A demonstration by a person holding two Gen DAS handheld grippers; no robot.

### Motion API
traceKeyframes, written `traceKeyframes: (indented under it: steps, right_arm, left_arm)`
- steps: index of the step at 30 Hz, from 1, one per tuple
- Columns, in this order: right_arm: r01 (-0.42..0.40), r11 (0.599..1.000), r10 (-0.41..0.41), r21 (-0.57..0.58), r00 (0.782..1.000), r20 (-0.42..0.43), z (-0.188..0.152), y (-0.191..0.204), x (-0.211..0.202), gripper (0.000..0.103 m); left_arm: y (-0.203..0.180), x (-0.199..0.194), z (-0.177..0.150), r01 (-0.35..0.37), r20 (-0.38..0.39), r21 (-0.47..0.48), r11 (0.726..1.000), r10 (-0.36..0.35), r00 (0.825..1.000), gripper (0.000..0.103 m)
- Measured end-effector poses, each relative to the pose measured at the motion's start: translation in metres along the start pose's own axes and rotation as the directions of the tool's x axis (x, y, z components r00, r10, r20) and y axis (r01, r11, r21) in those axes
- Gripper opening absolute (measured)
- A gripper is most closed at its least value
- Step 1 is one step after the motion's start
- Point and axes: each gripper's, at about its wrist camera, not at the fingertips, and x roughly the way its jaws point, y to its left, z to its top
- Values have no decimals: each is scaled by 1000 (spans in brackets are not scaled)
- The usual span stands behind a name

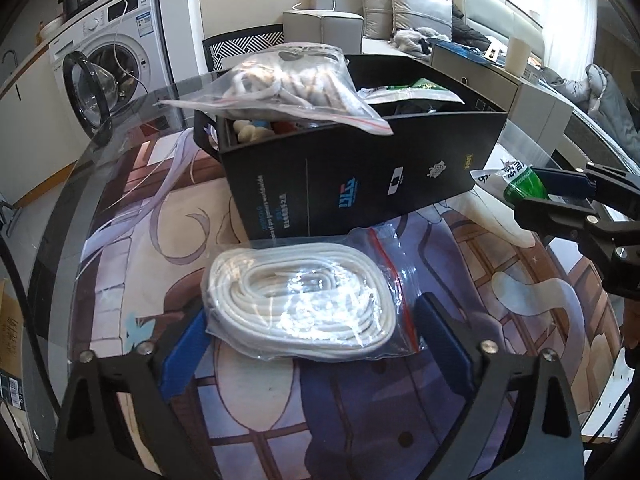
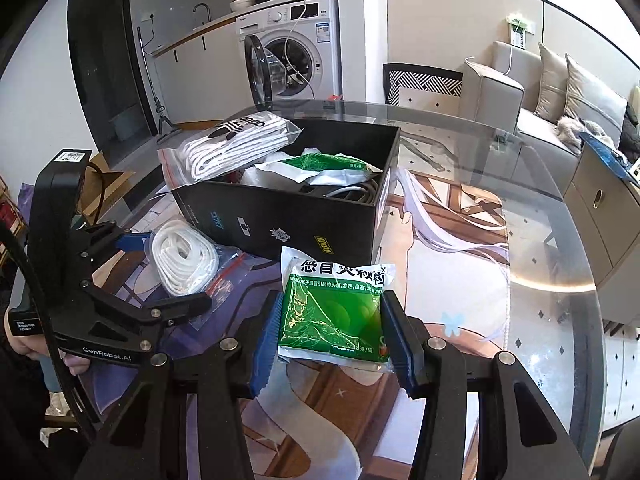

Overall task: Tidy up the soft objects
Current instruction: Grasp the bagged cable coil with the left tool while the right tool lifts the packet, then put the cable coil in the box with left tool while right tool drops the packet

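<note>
A clear zip bag of coiled white rope (image 1: 304,300) lies on the glass table in front of the black box (image 1: 360,184). My left gripper (image 1: 314,330) has its blue pads on either side of the bag, closed against it; it also shows in the right wrist view (image 2: 176,264). My right gripper (image 2: 332,320) is shut on a green and white medicine packet (image 2: 336,304), just in front of the box (image 2: 280,220). A bag of white socks (image 2: 236,144) rests on the box's left rim. Another green packet (image 2: 320,164) lies inside the box.
The round glass table (image 2: 520,240) covers a printed mat. A washing machine (image 2: 292,48) with its door open stands behind. A grey sofa (image 2: 560,100) and a cabinet (image 2: 600,200) are to the right. A patterned chair (image 2: 420,84) stands at the table's far edge.
</note>
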Motion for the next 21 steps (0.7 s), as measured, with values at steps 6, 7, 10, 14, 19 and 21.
traceKeyframes:
  steps: [6,7,10,14,19,21]
  right_arm:
    - [-2,1000,2,-7,1000,5,0,1,-2,49]
    - [-2,1000,2,-8,1000,5,1,1,-2,49]
    - [-3,1000,3,-9,1000,8,1,1,-3,49]
    - [-4,1000,4,-11,1000,18,2,2,-6,49]
    - [-2,1000,2,-17,999,39,3,3,-14,49]
    - [-1,1000,2,-20,999,49,4,3,-19,49]
  left_arm:
    - [-3,-6,1,26,19,41,999,-27,999,72]
    - [-5,-7,1,32,21,50,998,-33,999,70]
    - [-8,-9,2,45,18,62,997,-46,999,65]
    - [-7,-13,2,79,18,59,995,-80,997,63]
    - [-11,-22,5,117,31,76,990,-120,992,63]
    - [-14,-25,6,132,39,85,988,-135,990,63]
